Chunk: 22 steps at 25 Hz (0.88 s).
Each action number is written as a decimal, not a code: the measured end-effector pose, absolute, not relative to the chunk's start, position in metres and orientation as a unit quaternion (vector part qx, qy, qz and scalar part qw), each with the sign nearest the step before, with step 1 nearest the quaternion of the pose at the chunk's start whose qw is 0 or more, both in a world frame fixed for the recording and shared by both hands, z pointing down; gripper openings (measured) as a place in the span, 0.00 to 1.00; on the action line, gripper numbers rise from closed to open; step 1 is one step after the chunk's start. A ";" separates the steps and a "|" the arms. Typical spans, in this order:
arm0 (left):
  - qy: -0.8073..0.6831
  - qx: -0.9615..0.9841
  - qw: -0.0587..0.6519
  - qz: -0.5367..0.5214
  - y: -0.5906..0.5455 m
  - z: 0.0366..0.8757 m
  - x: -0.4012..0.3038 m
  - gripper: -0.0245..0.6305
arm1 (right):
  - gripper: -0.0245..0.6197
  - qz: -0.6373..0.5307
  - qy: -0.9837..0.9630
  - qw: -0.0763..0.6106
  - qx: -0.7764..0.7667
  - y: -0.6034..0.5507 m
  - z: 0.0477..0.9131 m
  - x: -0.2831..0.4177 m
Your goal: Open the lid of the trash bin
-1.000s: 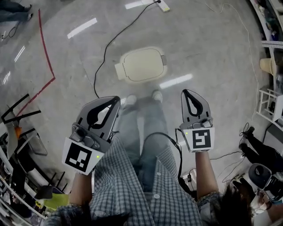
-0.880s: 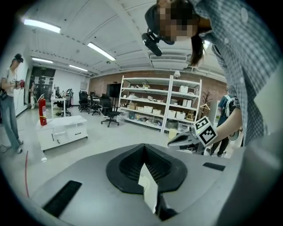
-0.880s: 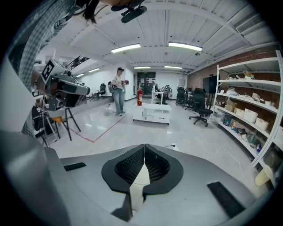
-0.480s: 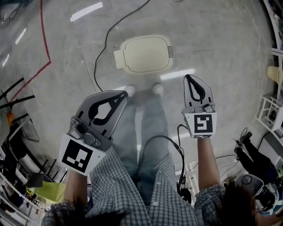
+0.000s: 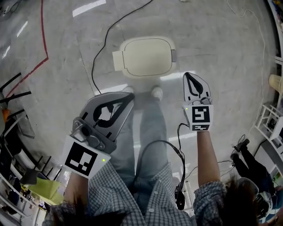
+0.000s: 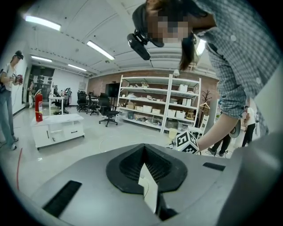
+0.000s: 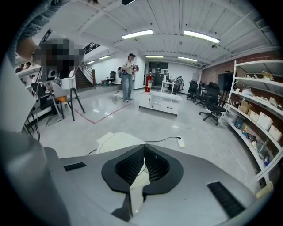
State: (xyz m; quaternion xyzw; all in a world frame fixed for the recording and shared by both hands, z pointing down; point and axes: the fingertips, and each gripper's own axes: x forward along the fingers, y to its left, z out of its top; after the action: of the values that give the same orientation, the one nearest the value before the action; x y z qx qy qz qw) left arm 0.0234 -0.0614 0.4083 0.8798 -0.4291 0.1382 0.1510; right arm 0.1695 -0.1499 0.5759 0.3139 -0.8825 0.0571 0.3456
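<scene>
Brightly, evenly lit from ceiling strips [image 7: 137,34], with white glare streaks [image 5: 88,7] on the glossy floor [image 5: 221,48] and only faint, soft shadows. Strongly bent toward the edges by wide lenses, with dark rounded corners in both gripper views. Sharp farther off, soft on the near grey bodies of the left gripper [image 6: 143,148] and right gripper [image 7: 144,146].

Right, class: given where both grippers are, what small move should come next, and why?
Probably lower the right gripper toward the trash bin lid, which lies closed; that gripper and the left gripper are both shut, empty and not touching it.
</scene>
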 end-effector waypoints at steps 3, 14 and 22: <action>-0.433 0.878 0.154 0.136 -0.067 0.416 0.026 0.03 | 0.07 0.058 -0.882 0.359 0.300 -0.158 0.598 0.169; -0.449 0.867 0.169 0.132 -0.073 0.425 0.035 0.03 | 0.07 0.068 -0.870 0.418 0.254 -0.178 0.676 0.176; -0.446 0.867 0.183 0.125 -0.075 0.428 0.049 0.04 | 0.07 0.080 -0.859 0.453 0.224 -0.183 0.723 0.177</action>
State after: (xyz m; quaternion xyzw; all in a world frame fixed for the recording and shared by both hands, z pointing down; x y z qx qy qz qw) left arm 0.0486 -0.0755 0.4280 0.8671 -0.4458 0.1253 0.1833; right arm 0.1772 -0.1828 0.7225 0.2244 -0.8591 0.0798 0.4531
